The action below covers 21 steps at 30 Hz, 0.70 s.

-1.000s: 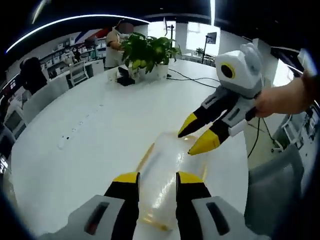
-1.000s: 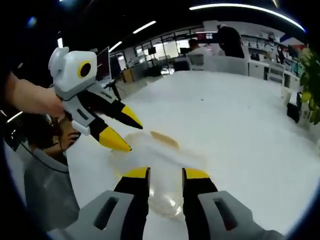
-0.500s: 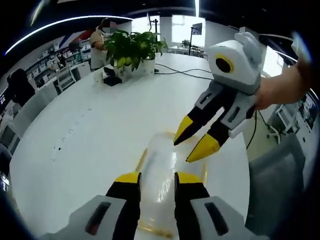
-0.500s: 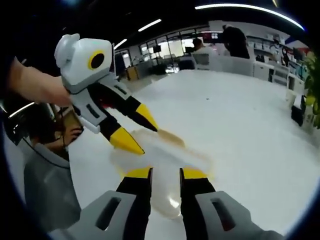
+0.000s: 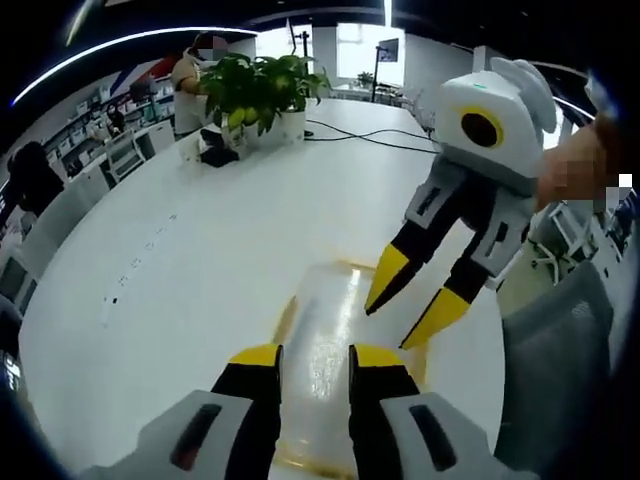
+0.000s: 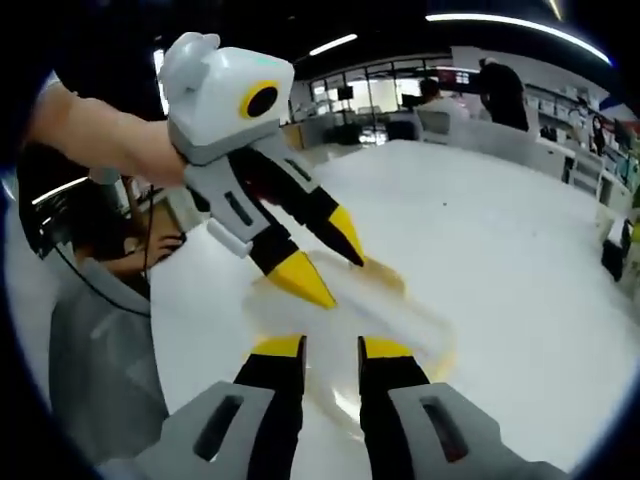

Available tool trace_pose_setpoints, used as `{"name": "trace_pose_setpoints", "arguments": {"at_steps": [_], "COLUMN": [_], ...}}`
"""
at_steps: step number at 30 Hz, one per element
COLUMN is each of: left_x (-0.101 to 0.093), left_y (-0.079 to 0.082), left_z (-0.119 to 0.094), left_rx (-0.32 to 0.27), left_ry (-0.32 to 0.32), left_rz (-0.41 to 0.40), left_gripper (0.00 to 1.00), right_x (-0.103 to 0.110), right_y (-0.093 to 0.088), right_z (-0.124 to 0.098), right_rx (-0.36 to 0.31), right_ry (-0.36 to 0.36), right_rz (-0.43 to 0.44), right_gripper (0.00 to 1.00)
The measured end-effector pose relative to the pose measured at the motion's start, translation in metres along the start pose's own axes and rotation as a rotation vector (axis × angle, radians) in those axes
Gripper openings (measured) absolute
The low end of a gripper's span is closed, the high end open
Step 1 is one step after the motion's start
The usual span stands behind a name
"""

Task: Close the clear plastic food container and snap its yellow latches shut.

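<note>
The clear plastic food container lies on the white table with yellow latches along its sides. In the left gripper view my left gripper stands open just above the container's near end. My right gripper reaches in from the right, open, its yellow tips over the container's right side. In the right gripper view the container sits ahead of my open right gripper. There the left gripper hangs open over the container, one tip close to a yellow latch.
Potted plants and a black object stand at the table's far end, with cables trailing nearby. A grey chair is at the table's edge, also seen as the grey chair. People stand among desks in the background.
The right gripper has dropped lower and nearer over the container's right side. In the right gripper view the left gripper looms larger and closer. Both cameras have shifted slightly.
</note>
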<state>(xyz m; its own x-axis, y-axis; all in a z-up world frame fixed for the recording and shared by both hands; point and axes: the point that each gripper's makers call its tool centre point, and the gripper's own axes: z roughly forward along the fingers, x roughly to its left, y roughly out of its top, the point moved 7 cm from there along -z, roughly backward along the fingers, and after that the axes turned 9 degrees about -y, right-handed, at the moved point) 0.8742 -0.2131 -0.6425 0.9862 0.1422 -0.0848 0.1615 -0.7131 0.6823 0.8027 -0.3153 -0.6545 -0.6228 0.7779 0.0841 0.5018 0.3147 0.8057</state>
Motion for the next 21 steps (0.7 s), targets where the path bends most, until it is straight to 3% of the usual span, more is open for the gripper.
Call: {"name": "trace_pose_setpoints", "arguments": {"at_steps": [13,17,21], "left_x": [0.007,0.005,0.004], "left_y": [0.005,0.006,0.005], "left_z": [0.004,0.004,0.004], "left_rx": [0.011,0.017,0.021], "left_ry": [0.002,0.000,0.001], "left_rz": [0.000,0.003,-0.001], "left_gripper": [0.22,0.22,0.22], "right_x": [0.016,0.020,0.027], "right_y": [-0.010,-0.011,-0.014], "right_z": [-0.011,-0.012,-0.011], "right_rx": [0.006,0.004,0.004], "right_ry": [0.058,0.074,0.081], "right_rz": [-0.081,-0.142,-0.283], "right_gripper": [0.20,0.22,0.22]}}
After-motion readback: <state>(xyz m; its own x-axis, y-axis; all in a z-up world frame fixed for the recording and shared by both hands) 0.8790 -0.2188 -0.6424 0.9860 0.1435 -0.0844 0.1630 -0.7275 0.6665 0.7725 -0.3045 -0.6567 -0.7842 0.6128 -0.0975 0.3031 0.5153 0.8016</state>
